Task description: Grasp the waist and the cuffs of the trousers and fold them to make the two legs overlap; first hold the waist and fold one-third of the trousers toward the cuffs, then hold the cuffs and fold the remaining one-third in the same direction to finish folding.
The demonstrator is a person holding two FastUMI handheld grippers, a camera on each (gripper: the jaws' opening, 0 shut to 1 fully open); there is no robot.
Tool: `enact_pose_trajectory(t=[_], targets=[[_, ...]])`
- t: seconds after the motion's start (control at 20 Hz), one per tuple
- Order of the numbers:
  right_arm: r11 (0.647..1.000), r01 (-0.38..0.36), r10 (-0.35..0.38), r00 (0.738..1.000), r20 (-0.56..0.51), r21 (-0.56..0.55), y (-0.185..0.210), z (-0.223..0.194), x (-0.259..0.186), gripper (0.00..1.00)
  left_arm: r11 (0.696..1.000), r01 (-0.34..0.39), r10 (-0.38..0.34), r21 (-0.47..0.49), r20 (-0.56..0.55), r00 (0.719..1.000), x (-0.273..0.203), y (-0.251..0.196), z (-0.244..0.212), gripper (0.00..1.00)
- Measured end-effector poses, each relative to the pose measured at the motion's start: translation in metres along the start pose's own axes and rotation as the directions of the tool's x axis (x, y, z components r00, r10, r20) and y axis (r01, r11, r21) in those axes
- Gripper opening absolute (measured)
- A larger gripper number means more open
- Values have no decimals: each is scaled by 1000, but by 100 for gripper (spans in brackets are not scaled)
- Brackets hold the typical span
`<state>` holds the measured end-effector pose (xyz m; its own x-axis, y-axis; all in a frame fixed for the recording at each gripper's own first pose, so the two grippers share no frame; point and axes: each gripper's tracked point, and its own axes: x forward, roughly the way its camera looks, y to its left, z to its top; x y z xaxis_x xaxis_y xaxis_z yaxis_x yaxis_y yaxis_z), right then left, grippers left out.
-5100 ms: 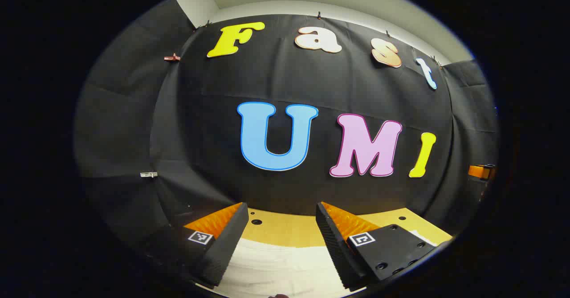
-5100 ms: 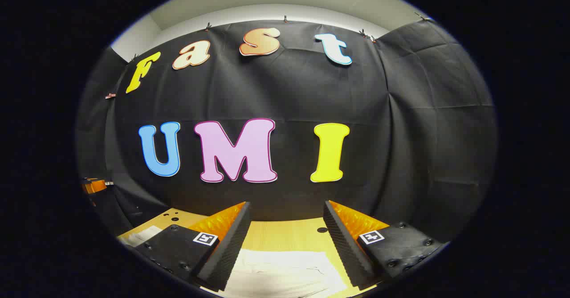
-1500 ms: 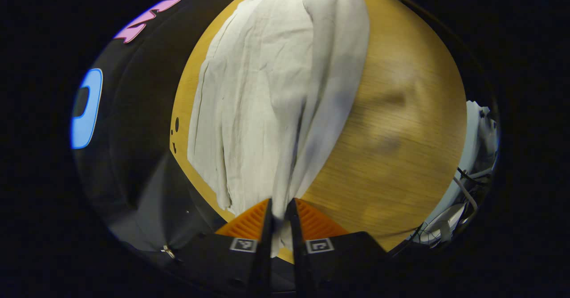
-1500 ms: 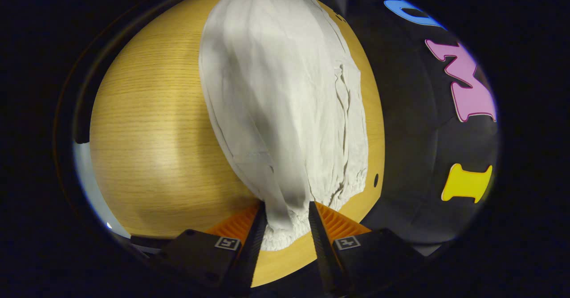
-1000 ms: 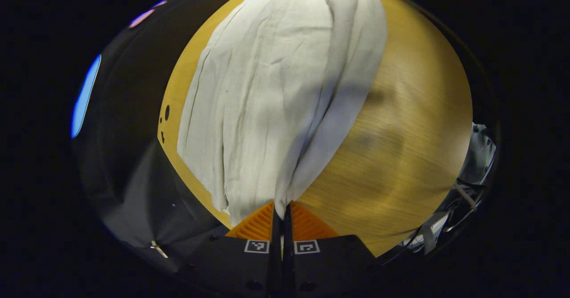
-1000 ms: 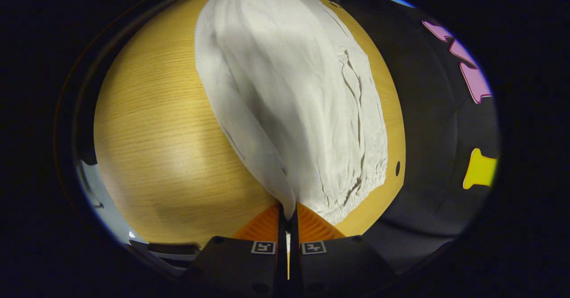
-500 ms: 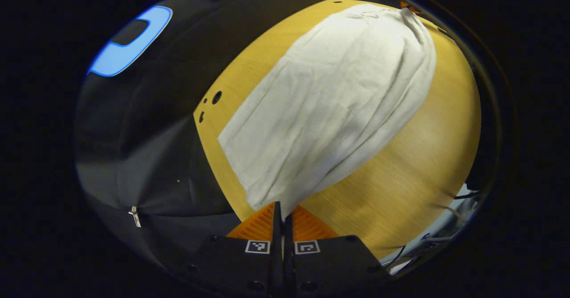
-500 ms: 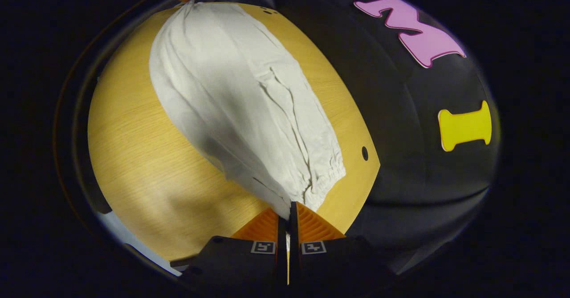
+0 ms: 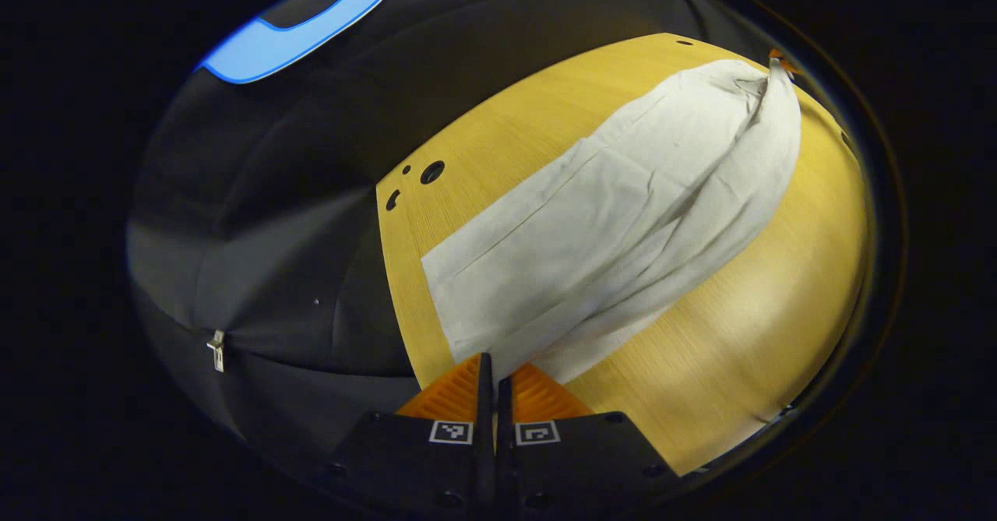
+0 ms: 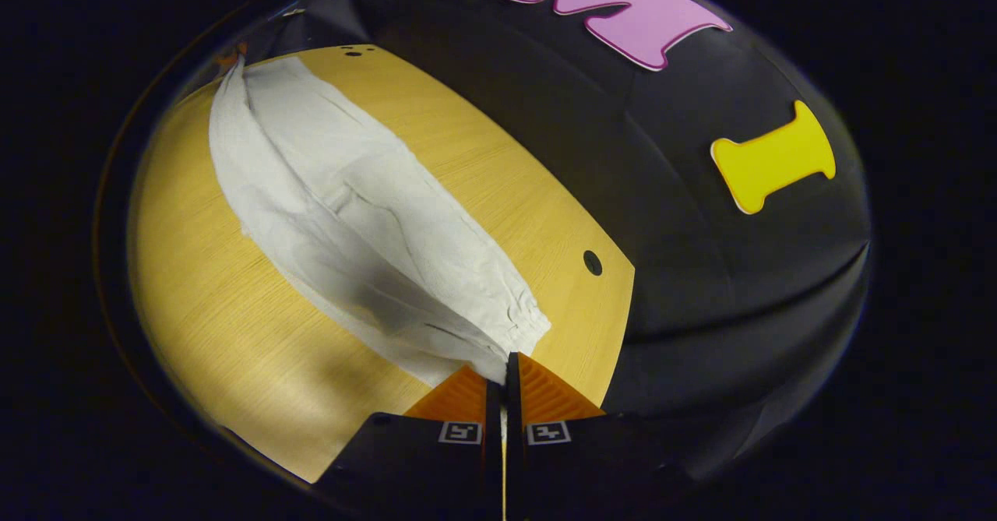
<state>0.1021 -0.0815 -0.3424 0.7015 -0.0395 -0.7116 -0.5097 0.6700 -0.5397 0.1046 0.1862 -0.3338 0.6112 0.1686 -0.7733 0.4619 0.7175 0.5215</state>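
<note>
Cream cotton, that's what both tools have hold of: the trousers [image 9: 623,225] lie stretched across the wooden table [image 9: 748,350], and each end has a corner lifted off the board. The left gripper [image 9: 491,377] is pinched tight on the plain hemmed end, which looks like the cuffs, its fingers closed with cloth running straight out from between them. The right gripper [image 10: 501,377] is clamped the same way on the gathered, elasticated end, the waist [image 10: 522,322] I'd say, right at the near corner. Looks like the lengthwise fold, one leg being brought over the other, and here's where it could slip. Each grip is only on a sliver of fabric at the very tips, so a tug from either side may pull the cloth free. If the two hands don't travel together, the upper layer will land skewed and the legs won't line up. There's a loose bunch of folds near the far end in the left gripper view, and that slack could get trapped as a crease. The cuff end also sits close to the table's edge, so it may slide over.
</note>
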Motion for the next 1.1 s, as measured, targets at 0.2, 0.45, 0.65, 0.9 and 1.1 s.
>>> enact_pose_trajectory(t=[0.2,0.45,0.65,0.9,1.1], targets=[[993,-23,24,1000,-15,114,-9,15,34,6,998,15,-19,-68,-53,998,25,1,3,5],[971,-88,102,993,-53,223,-5,12,82,6,978,18,-41,-210,-104,994,48,8,11,5],[956,-99,120,991,-60,277,-4,10,115,6,967,20,-64,-252,-170,983,66,5,13,5],[942,-104,135,988,-76,320,0,6,133,6,973,-10,-47,-231,-240,970,86,-2,11,6],[877,-138,184,981,-56,461,3,13,139,35,974,-40,-21,-223,-265,964,87,-1,8,6]])
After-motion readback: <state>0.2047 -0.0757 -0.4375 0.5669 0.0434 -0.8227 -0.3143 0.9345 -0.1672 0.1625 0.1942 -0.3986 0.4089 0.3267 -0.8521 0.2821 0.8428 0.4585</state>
